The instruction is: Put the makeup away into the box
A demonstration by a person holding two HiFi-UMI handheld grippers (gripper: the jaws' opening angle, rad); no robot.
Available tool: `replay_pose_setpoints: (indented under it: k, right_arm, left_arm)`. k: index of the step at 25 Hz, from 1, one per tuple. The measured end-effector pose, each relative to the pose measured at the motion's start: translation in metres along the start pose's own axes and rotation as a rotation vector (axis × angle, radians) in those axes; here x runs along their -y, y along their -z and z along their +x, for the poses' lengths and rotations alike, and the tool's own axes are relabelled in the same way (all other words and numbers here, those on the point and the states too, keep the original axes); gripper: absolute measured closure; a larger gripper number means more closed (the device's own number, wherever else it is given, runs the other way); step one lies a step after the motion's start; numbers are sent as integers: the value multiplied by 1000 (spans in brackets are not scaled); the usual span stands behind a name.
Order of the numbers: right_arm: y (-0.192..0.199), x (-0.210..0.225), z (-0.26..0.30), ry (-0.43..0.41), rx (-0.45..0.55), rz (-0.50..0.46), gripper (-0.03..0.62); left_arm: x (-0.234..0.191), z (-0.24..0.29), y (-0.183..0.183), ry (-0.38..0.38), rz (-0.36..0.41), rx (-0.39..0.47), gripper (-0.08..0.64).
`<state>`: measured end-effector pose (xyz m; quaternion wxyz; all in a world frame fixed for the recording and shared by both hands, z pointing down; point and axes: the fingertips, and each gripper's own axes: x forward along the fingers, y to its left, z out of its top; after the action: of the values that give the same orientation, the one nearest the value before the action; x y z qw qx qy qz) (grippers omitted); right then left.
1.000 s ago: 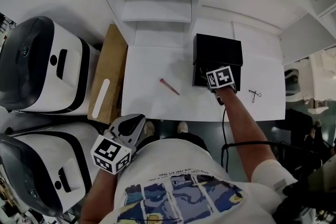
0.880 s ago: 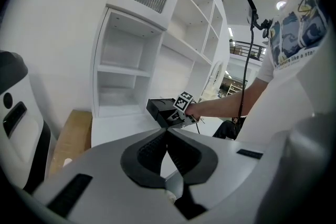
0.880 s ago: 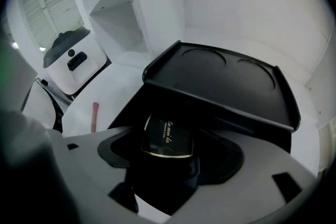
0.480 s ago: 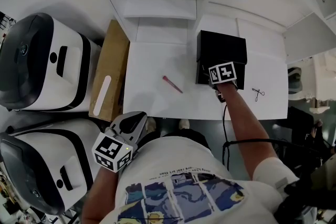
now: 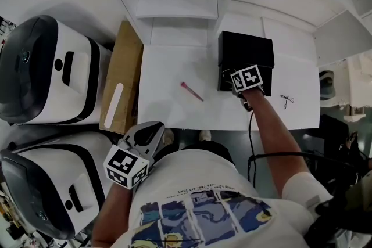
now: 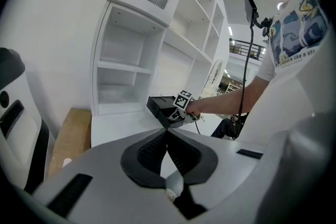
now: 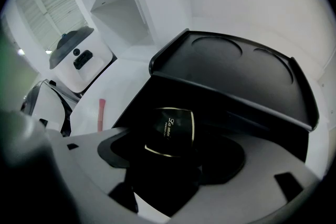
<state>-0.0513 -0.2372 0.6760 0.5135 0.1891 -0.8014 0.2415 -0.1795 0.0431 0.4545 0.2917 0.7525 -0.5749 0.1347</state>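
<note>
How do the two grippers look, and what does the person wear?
The left gripper and the right gripper have pale grey bodies, black-lined jaws and a white cube with black square markers. A black cable runs along the right arm. The person wears a white short-sleeved T-shirt with a blue print.

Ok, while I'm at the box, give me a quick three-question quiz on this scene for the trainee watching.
1. True or false: the left gripper is shut with nothing between its jaws.
2. The right gripper, at the open black box, holds: A) a lipstick B) a black compact C) a brush.
3. Fill in: in the head view, the pink pencil lies on the white table to the ___ of the black box.

Key: 1 true; 2 B; 3 left.
</note>
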Motion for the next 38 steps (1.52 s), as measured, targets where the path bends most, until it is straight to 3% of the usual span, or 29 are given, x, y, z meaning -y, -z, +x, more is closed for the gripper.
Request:
replay_pose_setpoints:
  k: [11, 19, 22, 27, 32, 38]
  right_arm:
    - [-3, 3, -21, 37, 66, 6, 262]
    - [-2, -4, -72, 63, 218, -16, 267]
    - [7, -8, -99, 93, 288, -21, 397]
    - [45, -11, -131, 130, 333, 18, 529]
    - [98, -7, -150, 138, 339, 91, 566]
    - [161, 26, -170, 210, 356, 217, 568]
  left_arm:
    - [-3, -5, 2, 18, 10, 4, 546]
    - [13, 5, -5, 87, 59, 8, 546]
    - [22, 13, -9, 131, 78, 5, 546]
    - [42, 36, -17, 226, 131, -20, 546]
    - [69, 63, -30, 316, 190, -38, 546]
    - [102, 98, -45, 422, 265, -66, 546]
